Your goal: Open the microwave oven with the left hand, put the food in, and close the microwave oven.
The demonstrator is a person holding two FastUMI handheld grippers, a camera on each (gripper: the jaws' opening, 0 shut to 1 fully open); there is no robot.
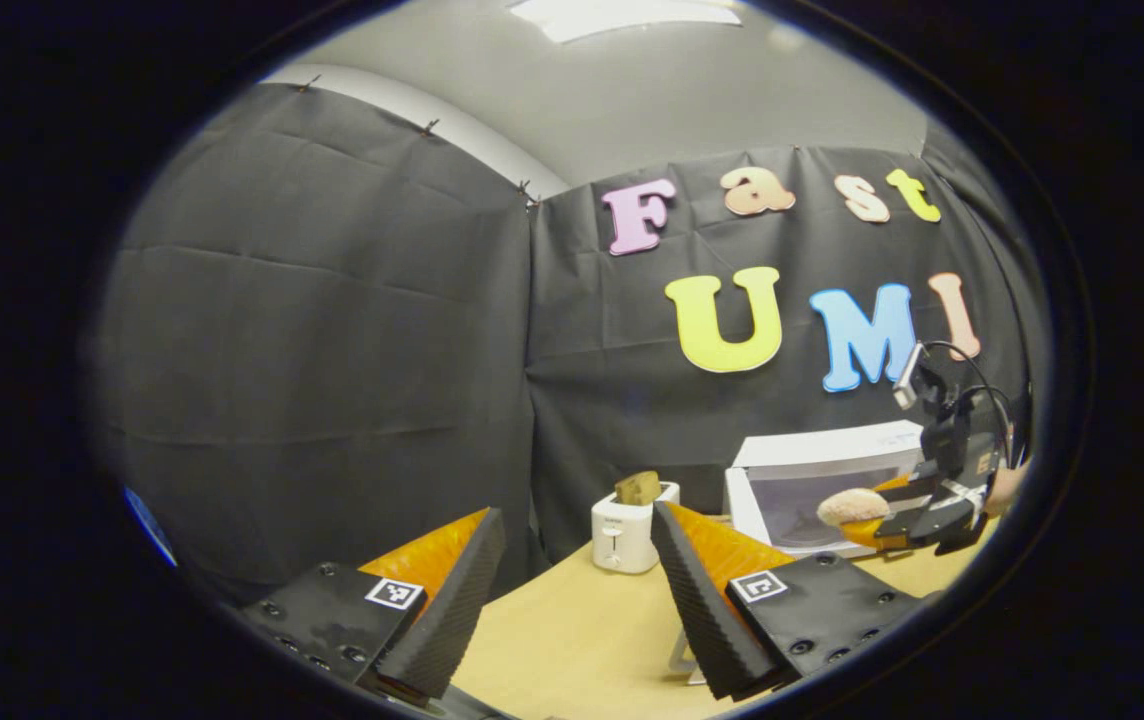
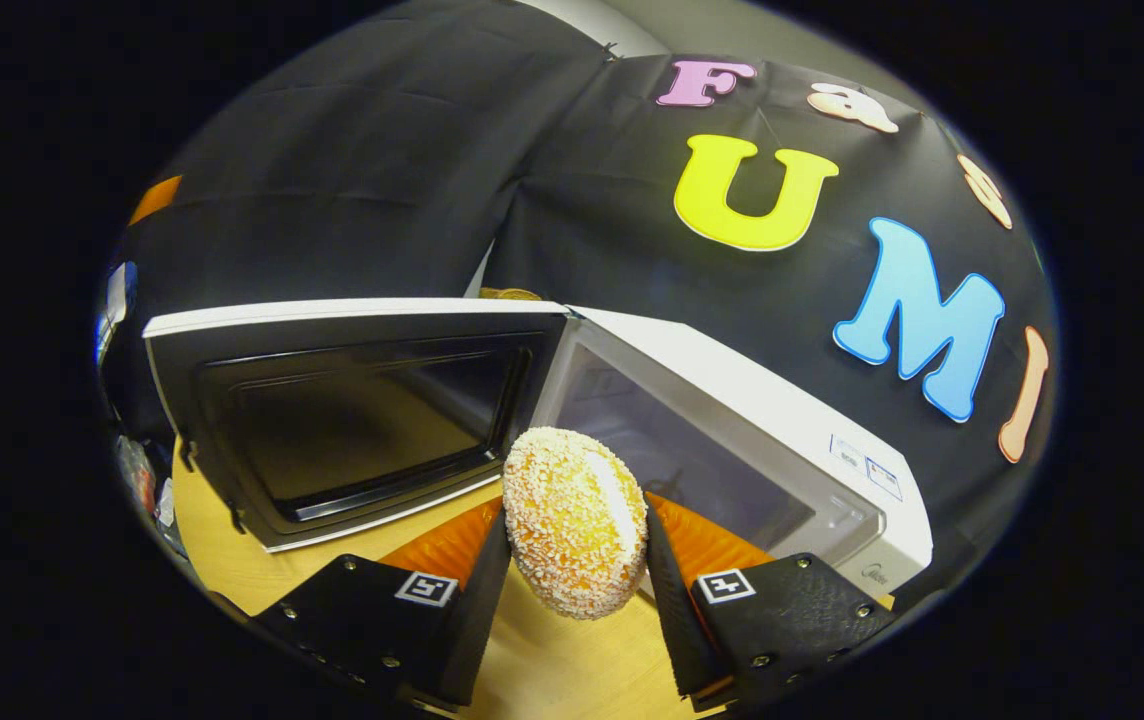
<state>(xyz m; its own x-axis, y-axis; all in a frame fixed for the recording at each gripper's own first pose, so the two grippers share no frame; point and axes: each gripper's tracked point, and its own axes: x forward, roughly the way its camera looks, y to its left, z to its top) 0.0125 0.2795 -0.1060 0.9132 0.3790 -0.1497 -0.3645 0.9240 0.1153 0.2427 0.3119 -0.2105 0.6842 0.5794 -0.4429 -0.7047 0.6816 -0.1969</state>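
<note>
The microwave oven [image 2: 732, 420] is a white box standing on the wooden surface [image 2: 572, 660], just ahead of the right gripper's fingers and reaching off to their right. Its door [image 2: 352, 420] is swung wide open to the left of those fingers, showing a dark inner window in a white frame, and the pale cavity lies open straight ahead of them. In the left gripper view the same microwave oven [image 1: 812, 480] sits well ahead and to the right of the left fingers, with a small white toaster [image 1: 627, 530] carrying a brown slice between it and them.

The food [image 2: 577, 520] is a round, flattened bun, orange-gold and coated all over with pale crumbs. It stands on edge between the right fingers, above the surface and just in front of the oven's opening.

The right gripper [image 2: 577, 580] is clenched on the food, both fingers pressing its flat sides. In the left gripper view this right gripper [image 1: 892, 520] shows far off, level and pointed leftward with the food [image 1: 852, 507] at its tip before the oven, with a bit of the hand [image 1: 1004, 490] that holds it at the edge.

The left gripper [image 1: 572, 590] is released, its fingers spread wide apart with nothing between them, hanging over the bare surface [image 1: 572, 640] and aimed at the booth's wall.
</note>
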